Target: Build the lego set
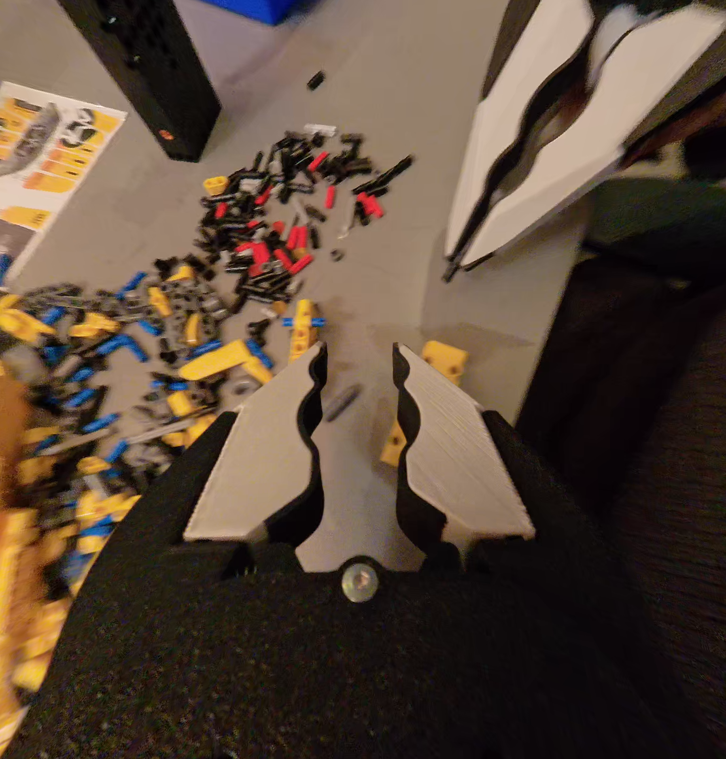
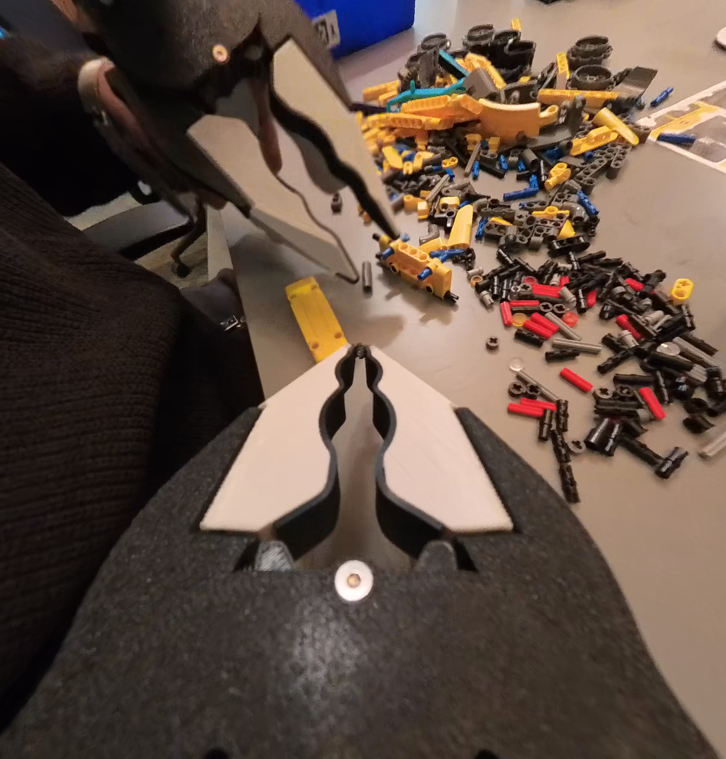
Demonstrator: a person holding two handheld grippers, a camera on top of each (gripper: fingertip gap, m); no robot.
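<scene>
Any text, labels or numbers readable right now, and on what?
Printed sheet: print too blurred to read.
Grey tag on the blue bin: marks too small to read.
Black box: small orange mark, unreadable.
Right tongs, shut on small black pin: no writing.

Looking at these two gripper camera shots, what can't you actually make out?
- Left wrist view: the heap of yellow and blue pieces is motion-blurred, shapes unreadable.
- Left wrist view: the yellow beam is half hidden behind the left gripper finger.
- Right wrist view: the small black part pinched in the right gripper is too small to identify.
</scene>
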